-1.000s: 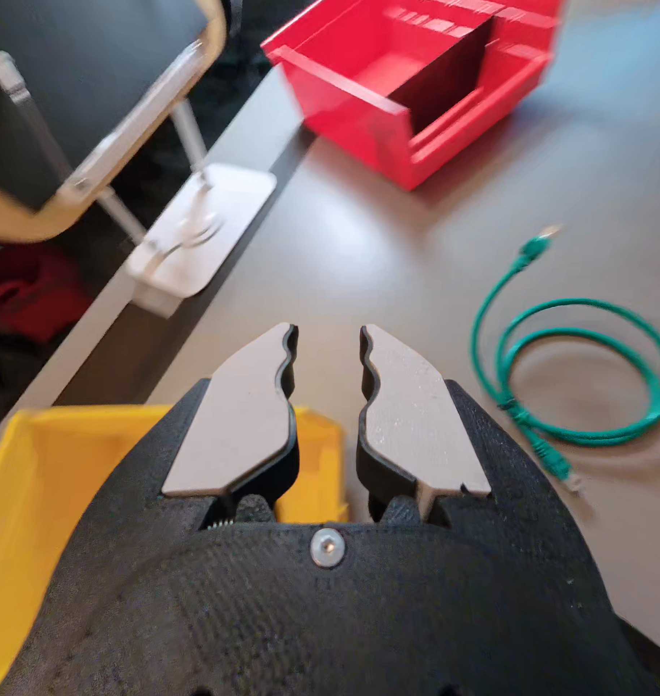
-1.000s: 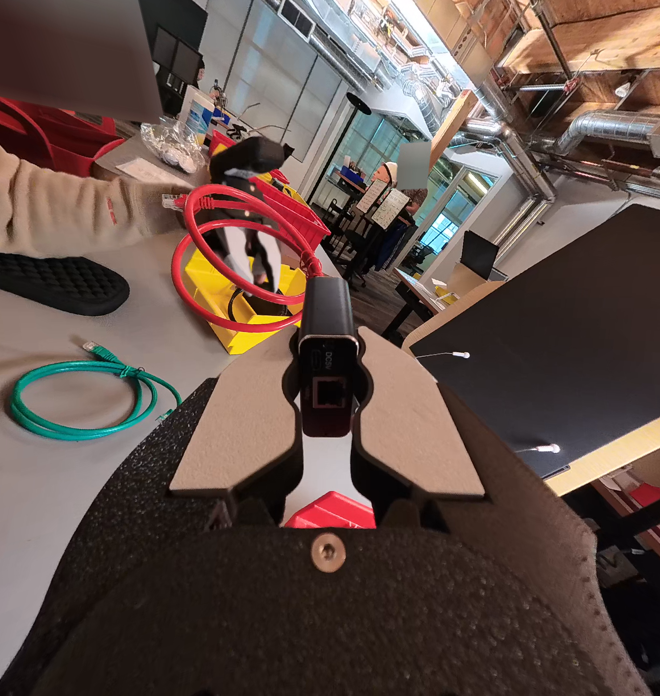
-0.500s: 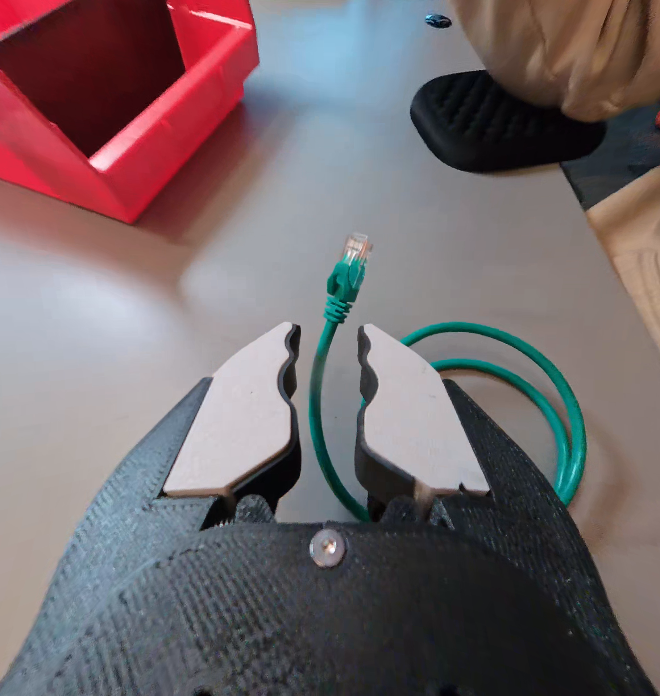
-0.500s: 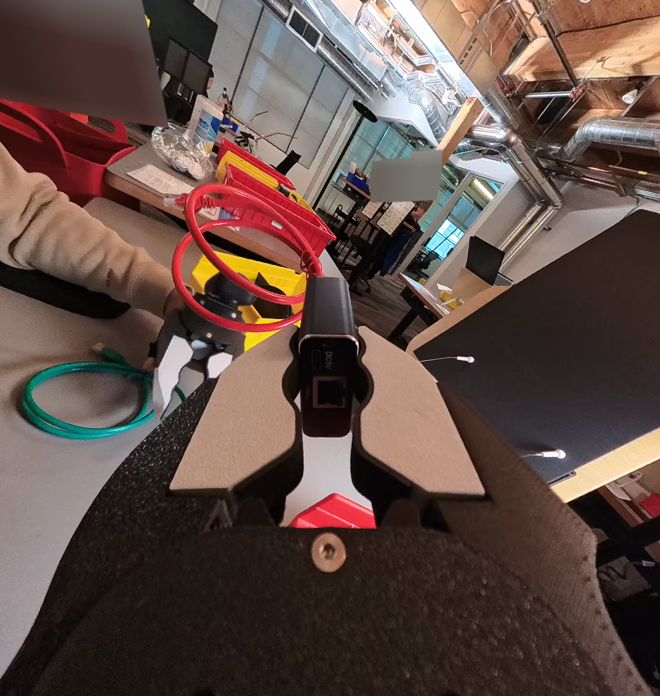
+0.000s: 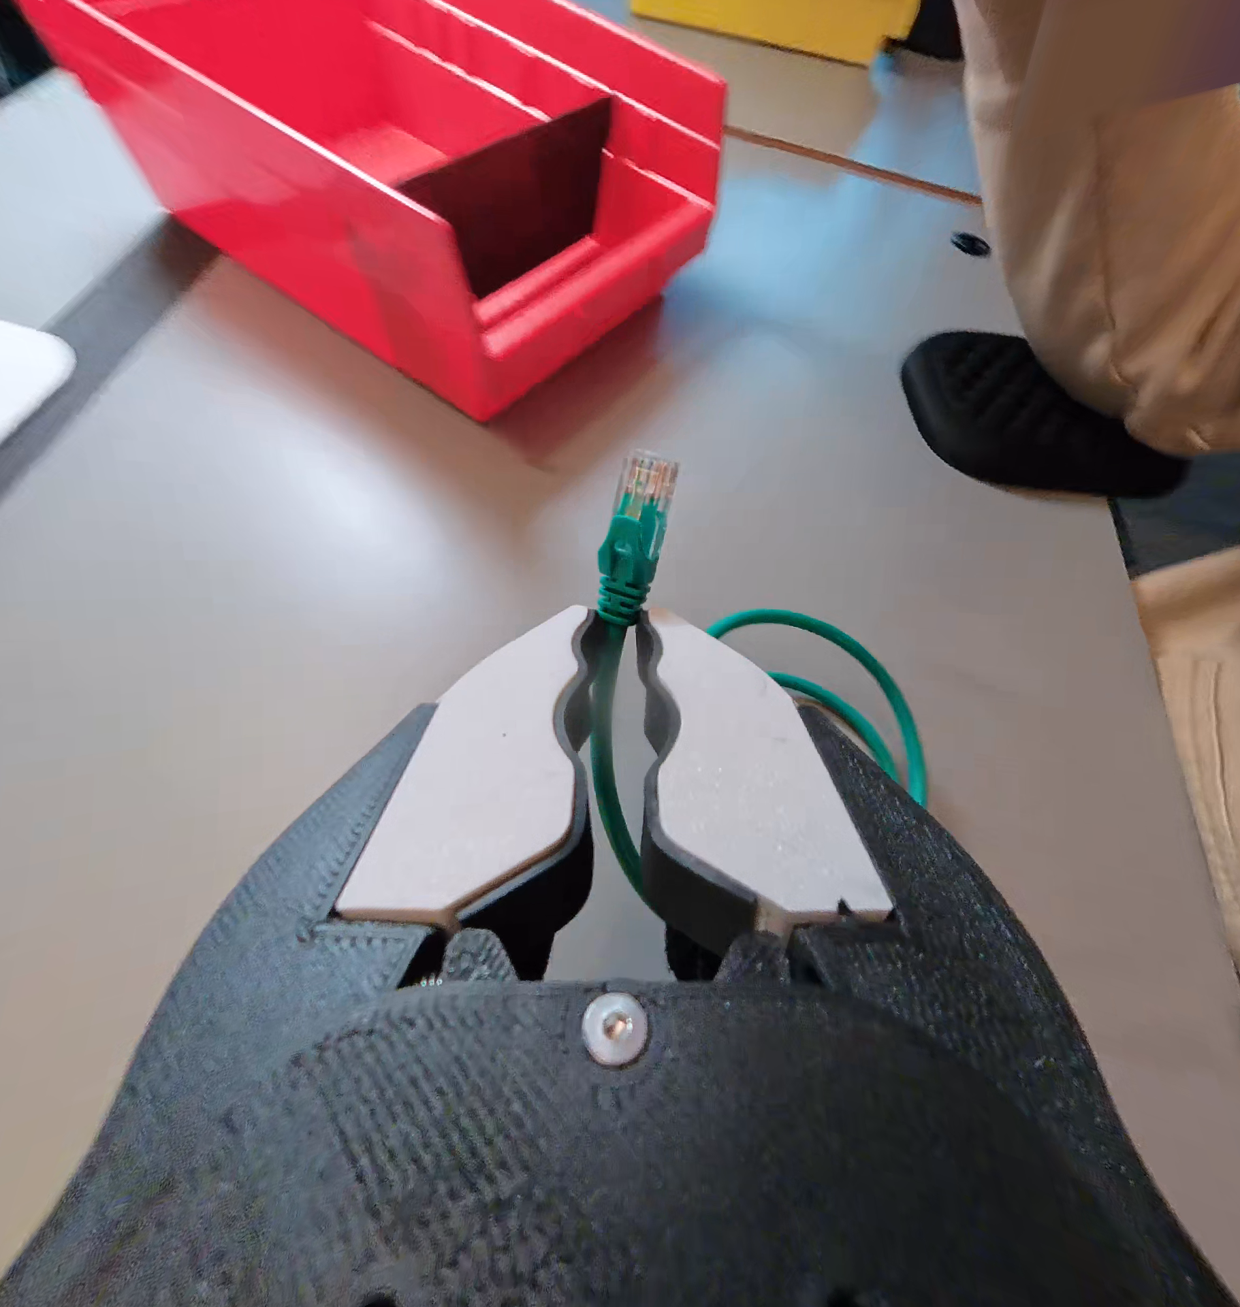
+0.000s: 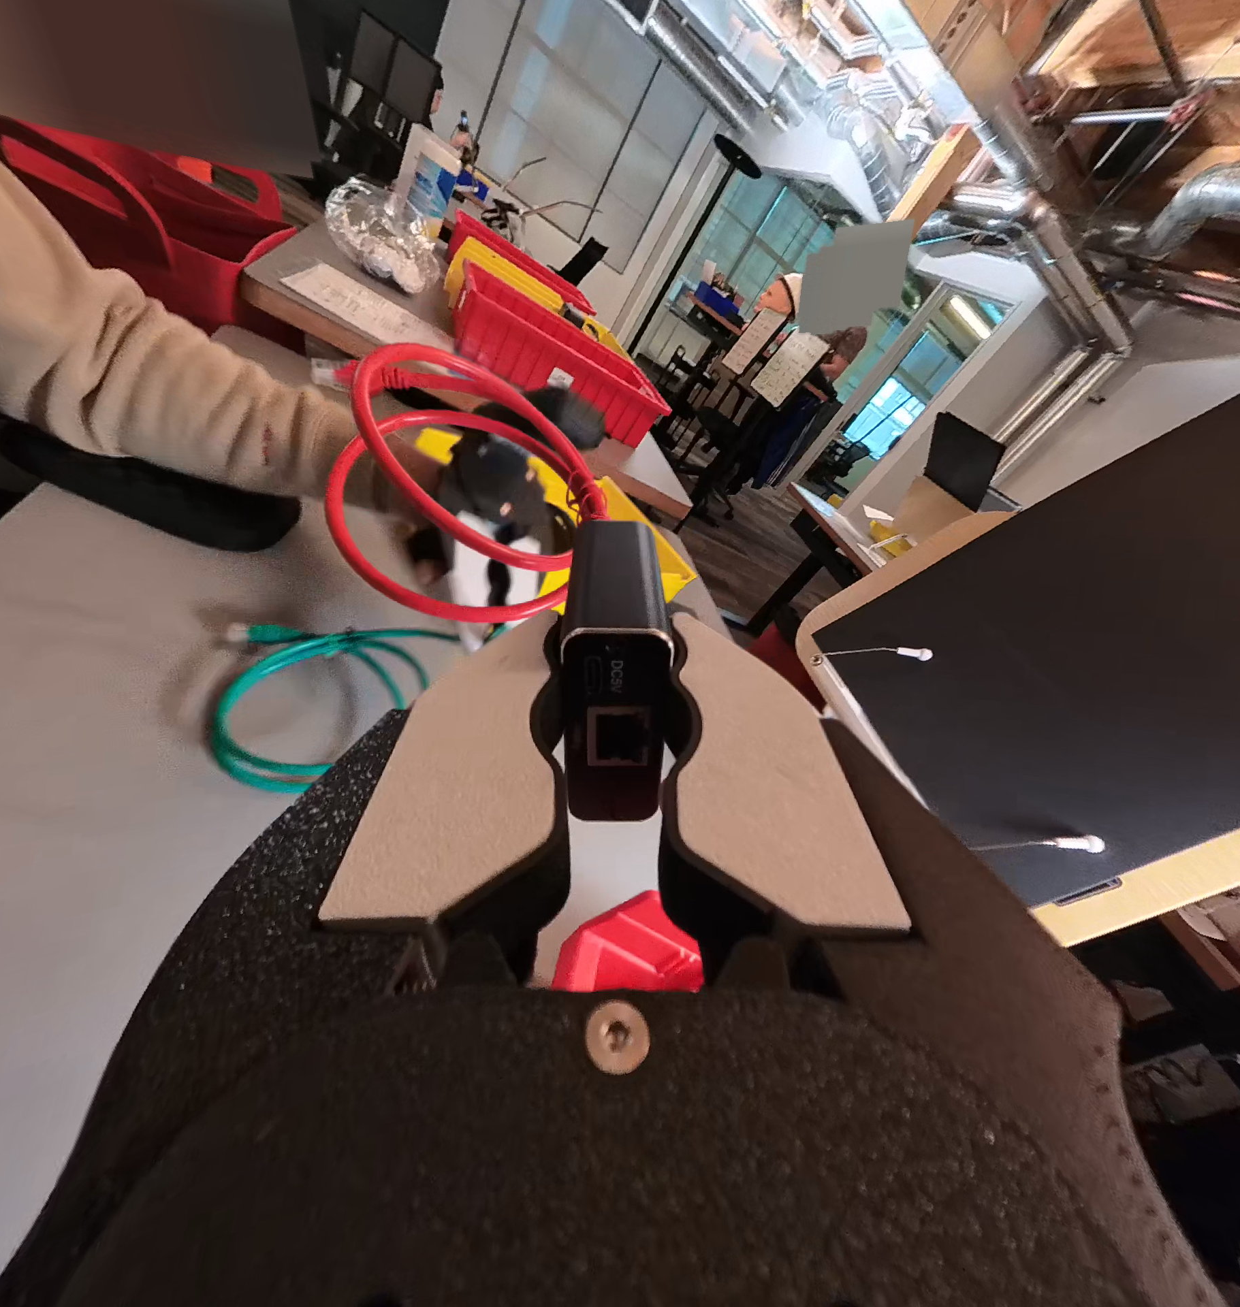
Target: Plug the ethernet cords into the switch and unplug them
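Note:
My left gripper (image 5: 615, 617) is shut on the green ethernet cord (image 5: 608, 742) just behind its boot, with the clear plug (image 5: 646, 484) sticking out ahead of the fingertips. The rest of the cord loops on the grey table (image 5: 249, 566) to the right. My right gripper (image 6: 615, 626) is shut on the black switch (image 6: 615, 679) and holds it above the table, an empty port facing the camera. A red cord (image 6: 419, 488) is plugged into its far end and coils in the air. The green cord (image 6: 284, 707) and the left gripper (image 6: 489, 488) show blurred beyond.
A red divided bin (image 5: 404, 177) stands ahead on the table. A black pad (image 5: 1013, 424) lies at the right under a person's beige sleeve (image 5: 1098, 212). A yellow bin (image 6: 645, 537) and a dark board (image 6: 1062, 636) lie beyond the switch. There is about 25 cm between the tips of the two grippers.
My left gripper swung from the yellow bin to the green cord, straddled it, then shut on it behind the plug and lifted that end. The right gripper kept holding the switch.

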A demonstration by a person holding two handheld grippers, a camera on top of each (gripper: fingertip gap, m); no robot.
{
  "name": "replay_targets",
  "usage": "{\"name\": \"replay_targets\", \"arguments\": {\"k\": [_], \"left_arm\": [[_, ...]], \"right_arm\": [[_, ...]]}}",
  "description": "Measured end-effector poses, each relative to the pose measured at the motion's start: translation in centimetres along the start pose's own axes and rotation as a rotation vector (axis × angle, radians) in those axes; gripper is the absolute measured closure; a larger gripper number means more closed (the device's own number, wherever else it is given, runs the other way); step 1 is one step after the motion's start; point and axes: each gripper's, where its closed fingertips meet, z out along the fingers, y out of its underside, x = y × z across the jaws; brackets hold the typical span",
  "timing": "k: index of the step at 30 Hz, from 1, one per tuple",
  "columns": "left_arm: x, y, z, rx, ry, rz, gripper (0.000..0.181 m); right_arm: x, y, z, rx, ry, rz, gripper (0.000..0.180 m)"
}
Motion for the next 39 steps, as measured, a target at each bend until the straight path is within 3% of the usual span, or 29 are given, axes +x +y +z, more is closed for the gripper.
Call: {"name": "replay_targets", "arguments": {"k": [7,11,17,21,26,39], "left_arm": [[-0.6,-3.9,-7.2,0.063,-0.124,-0.027,0.171],[3.0,-4.9,-8.3,0.062,0.053,-0.058,0.171],[8.9,-4.2,-5.7,0.032,0.501,-0.190,0.171],[11.4,-2.9,-2.8,-0.034,0.683,-0.271,0.171],[12.9,-1.9,-0.9,-0.081,0.784,-0.353,0.171],[13.5,-0.7,0.5,-0.134,0.820,-0.417,0.172]], "right_arm": [[-3.0,1.1,0.0,-0.071,-0.200,0.069,0.155],[-5.1,2.2,1.4,-0.117,-0.321,0.110,0.155],[-8.0,3.5,3.3,-0.174,-0.470,0.135,0.156],[-9.2,3.8,4.2,-0.189,-0.526,0.134,0.156],[-10.5,4.1,4.9,-0.200,-0.590,0.145,0.156],[-12.8,4.8,6.3,-0.248,-0.676,0.132,0.156]]}}
